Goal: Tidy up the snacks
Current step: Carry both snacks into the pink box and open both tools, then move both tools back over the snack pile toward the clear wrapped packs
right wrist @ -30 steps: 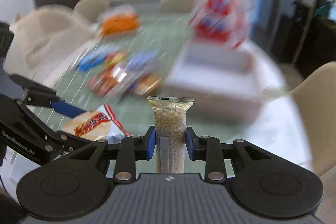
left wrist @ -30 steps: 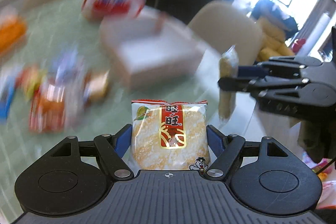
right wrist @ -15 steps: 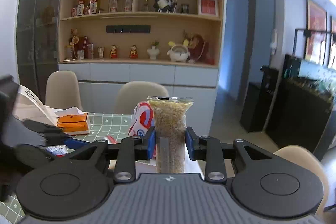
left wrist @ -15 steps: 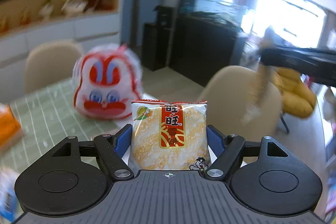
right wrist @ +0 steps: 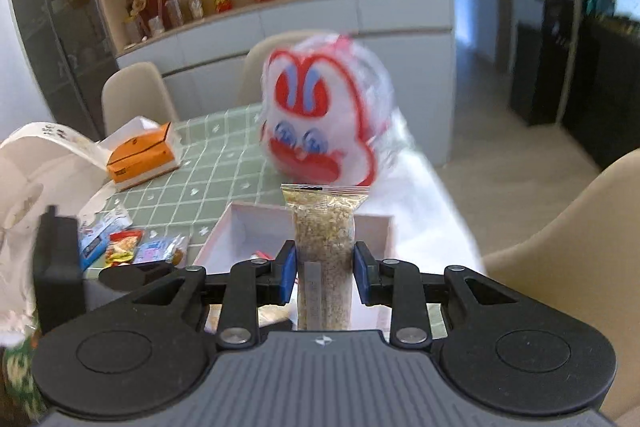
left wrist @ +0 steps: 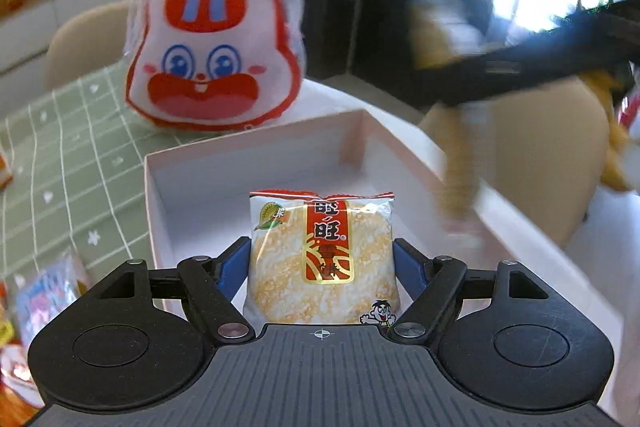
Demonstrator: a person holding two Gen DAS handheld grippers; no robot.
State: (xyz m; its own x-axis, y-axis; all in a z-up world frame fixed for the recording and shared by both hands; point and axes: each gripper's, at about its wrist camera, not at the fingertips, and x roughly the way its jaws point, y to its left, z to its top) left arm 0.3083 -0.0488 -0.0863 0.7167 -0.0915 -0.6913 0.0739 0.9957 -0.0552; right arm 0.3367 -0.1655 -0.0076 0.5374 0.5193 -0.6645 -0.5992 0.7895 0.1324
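Left wrist view: left gripper clamped on a rice cracker packet, held upright over the open white box, likely for dropping in. Rabbit-face bag just behind the box; blurred right gripper crossing above the box's right wall.

Right wrist view: right gripper pinching a narrow grain bar packet upright over the same box. Loose snacks left on the worktop, orange carton farther off.

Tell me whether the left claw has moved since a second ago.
Yes. The left claw, shut on the rice cracker packet, has moved up to the white box, which now lies directly beneath it.
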